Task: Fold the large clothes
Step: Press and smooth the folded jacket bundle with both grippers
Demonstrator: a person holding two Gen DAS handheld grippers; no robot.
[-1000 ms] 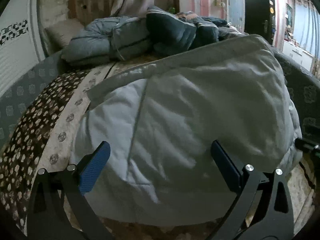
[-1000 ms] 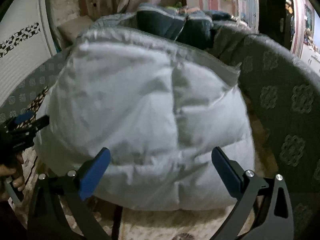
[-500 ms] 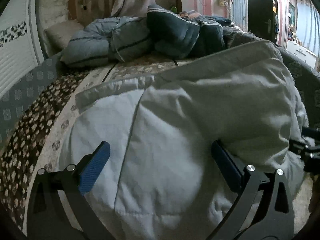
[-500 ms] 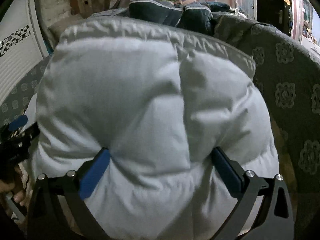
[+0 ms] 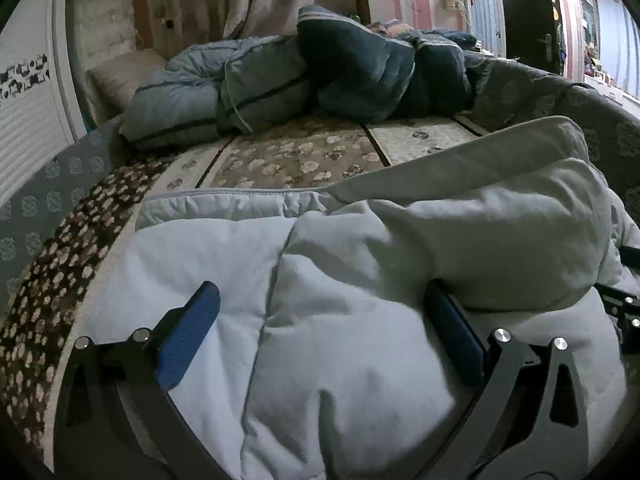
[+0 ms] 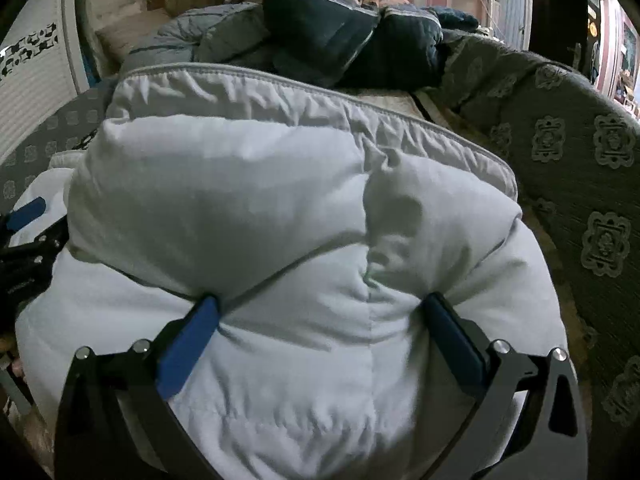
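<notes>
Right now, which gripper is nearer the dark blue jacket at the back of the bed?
Hard to call; neither is close. Both the left gripper and right gripper sit open, pressed into the pale puffy coat, with the dark blue jacket far beyond across the patterned bedspread.

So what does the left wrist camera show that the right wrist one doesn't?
Only the left wrist view shows the open stretch of patterned bedspread between the pale jacket and the heap of dark jackets. Only the right wrist view shows the jacket's gathered hem close up, and the left gripper at its edge. Both show the pale jacket bulging between open jaws, the dark heap, and the grey sofa back.
</notes>
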